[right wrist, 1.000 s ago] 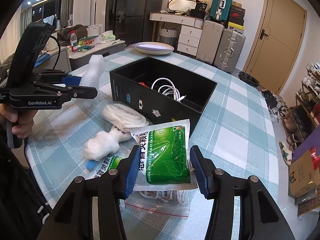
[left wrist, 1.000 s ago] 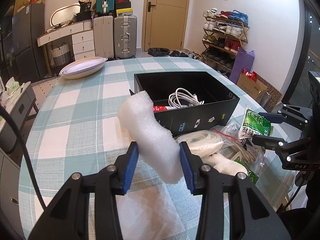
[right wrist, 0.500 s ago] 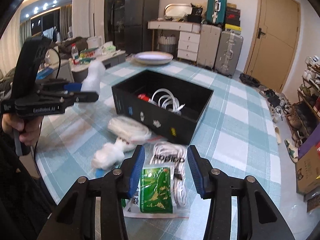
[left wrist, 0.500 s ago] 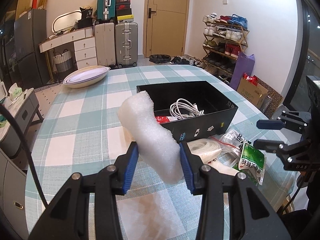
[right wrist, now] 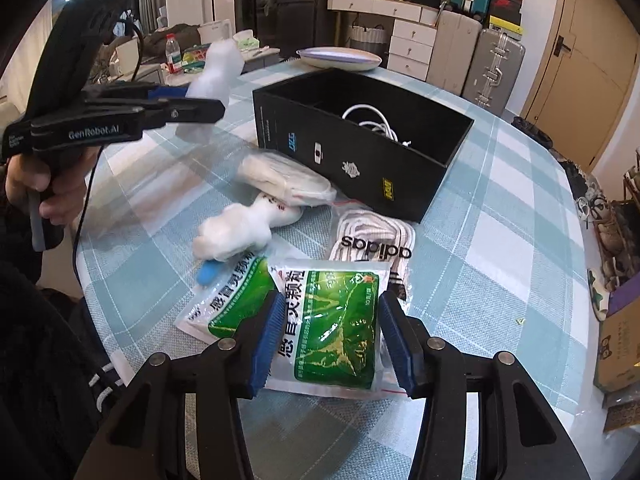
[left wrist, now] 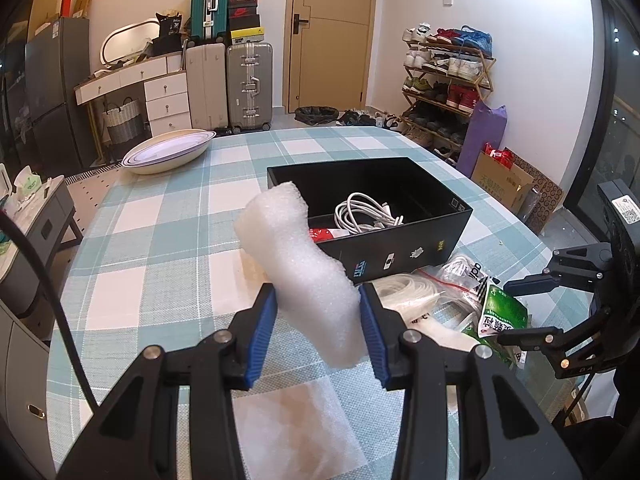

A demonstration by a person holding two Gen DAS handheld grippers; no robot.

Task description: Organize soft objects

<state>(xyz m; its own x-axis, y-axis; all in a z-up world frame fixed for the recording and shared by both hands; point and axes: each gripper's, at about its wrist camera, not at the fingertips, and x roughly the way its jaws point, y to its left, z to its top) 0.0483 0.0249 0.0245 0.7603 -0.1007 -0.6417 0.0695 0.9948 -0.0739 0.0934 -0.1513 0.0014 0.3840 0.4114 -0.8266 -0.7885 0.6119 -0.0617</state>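
Your right tongs (right wrist: 328, 338) straddle the green sachet (right wrist: 334, 330); your left tongs (left wrist: 318, 332) are clamped on the foam roll (left wrist: 298, 264).

The sachet lies flat on the counter (right wrist: 500, 240), long axis pointing to 12 o'clock, between pads that have just been opening and aren't visibly pressing it. The black box (right wrist: 360, 140) lies at 12 o'clock. Readable: "adidas" on the lace bag (right wrist: 376, 240), "GenRobot.AI" on the left tongs.

Both grippers are sporting the same look: matte black plastic arms with ribbed blue pads on the fingers and silver screws at the pivots. The left gripper (right wrist: 200, 108) is showing white "GenRobot.AI" lettering on its side, with a black cable (right wrist: 82, 216) trailing down from it. The right gripper (right wrist: 328, 336) is matching it. The person is wearing a dark sleeve (right wrist: 44, 360) with white drawstrings.
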